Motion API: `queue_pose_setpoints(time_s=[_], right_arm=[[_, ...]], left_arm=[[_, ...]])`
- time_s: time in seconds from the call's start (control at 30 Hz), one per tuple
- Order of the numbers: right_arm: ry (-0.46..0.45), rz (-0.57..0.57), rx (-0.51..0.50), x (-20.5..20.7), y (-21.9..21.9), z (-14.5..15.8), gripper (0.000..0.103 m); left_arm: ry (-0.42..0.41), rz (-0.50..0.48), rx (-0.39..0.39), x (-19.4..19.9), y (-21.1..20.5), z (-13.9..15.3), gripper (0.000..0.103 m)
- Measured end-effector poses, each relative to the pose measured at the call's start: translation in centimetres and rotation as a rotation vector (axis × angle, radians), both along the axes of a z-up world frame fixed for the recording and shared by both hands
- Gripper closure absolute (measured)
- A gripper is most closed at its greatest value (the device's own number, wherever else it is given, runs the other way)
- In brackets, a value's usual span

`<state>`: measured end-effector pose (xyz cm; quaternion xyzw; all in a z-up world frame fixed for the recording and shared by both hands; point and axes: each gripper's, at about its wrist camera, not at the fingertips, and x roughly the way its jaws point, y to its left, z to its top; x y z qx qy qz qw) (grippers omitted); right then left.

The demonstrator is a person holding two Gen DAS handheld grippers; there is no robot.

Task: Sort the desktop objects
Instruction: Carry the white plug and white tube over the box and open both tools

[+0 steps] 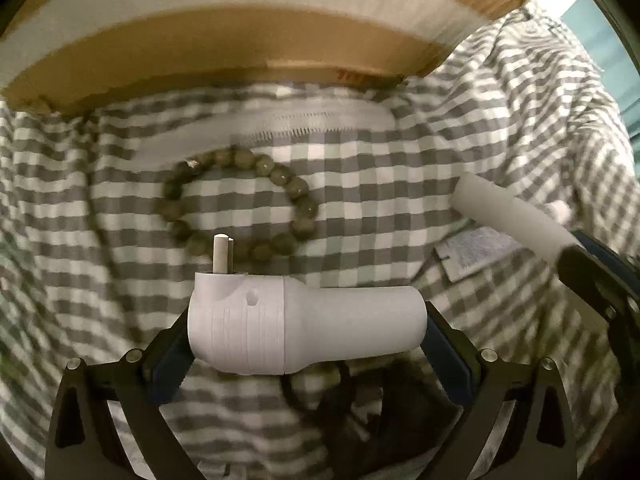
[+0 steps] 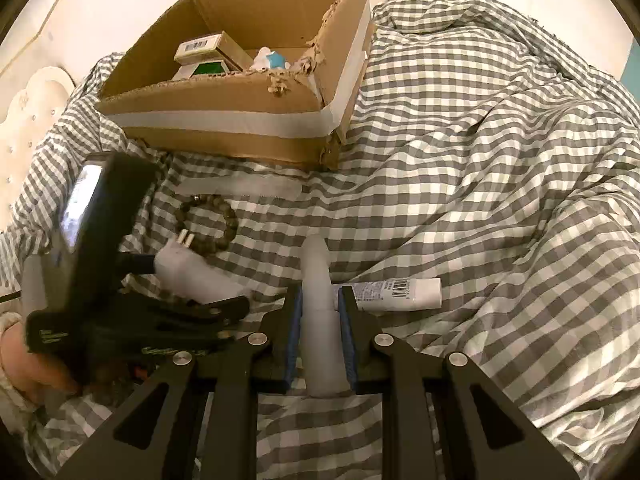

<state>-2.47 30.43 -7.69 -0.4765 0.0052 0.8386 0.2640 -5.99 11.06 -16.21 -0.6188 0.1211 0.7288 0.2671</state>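
Grey-and-white checked bedding point(image 2: 480, 160) covers the whole work surface, rumpled into folds.

White plastic angled power plug point(image 1: 296, 324): clamped between the fingers of the left gripper point(image 1: 304, 332), raised above the bedding. Its long axis lies crosswise between the fingers, the round barrel end to the right in the left wrist view. Two metal pins rise from the elbow end and point forward, toward the ring of olive-green beads point(image 1: 240, 204) lying flat on the bedding just beyond.

Translucent white cylindrical tube point(image 2: 318, 304): clamped between the blue-padded fingers of the right gripper point(image 2: 320, 312). Its long axis runs along the fingers, the rounded tip pointing forward toward the box.

White squeeze tube with a barcode label point(image 2: 396, 292): lies on the bedding just beside the right gripper's outer finger, long axis left to right.

Open brown cardboard box with a white tape band point(image 2: 224, 120): sits on the bedding beyond the beads. Inside are small cartons point(image 2: 204, 50) and a blue-and-white item point(image 2: 270, 60).

White tufted headboard point(image 2: 24, 112): at the far left edge of the right wrist view.
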Motion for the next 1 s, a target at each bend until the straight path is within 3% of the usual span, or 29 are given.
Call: queue_pose_setpoints(time_s=[0.2,0.37,0.57,0.7,0.93,0.97,1.0], right_arm=[[0.054,0.051,0.04,0.5,-2.1,2.6,0.085],[0.166,0.118,0.073,-0.3,-5.5,7.8,0.085],[0.274,0.238,0.117,-4.5,-8.6,14.0,0.085],[0.297,0.283,0.139,-9.0,-8.8,15.5,0.085],[0.259,0.232,0.125,-16.1,-3.8,13.6,0.082],[0.268,0.224,0.132,-16.2,-3.1,13.5,0.08],[0.28,0.217,0.135,-16.4,-2.3,13.5,0.066]], left_arm=[[0.162,0.012,0.154,1.5,-3.9,7.8,0.001],[0.296,0.035,0.245,-3.6,-6.3,14.3,0.001],[0.472,0.031,0.275,-8.9,-5.6,20.2,0.001],[0.522,0.03,0.229,-12.9,-4.0,20.7,0.001],[0.576,-0.007,0.16,-18.1,-2.0,17.9,0.0],[0.571,-0.011,0.145,-18.5,-1.9,17.5,0.0],[0.557,-0.014,0.123,-19.1,-1.5,17.0,0.0]])
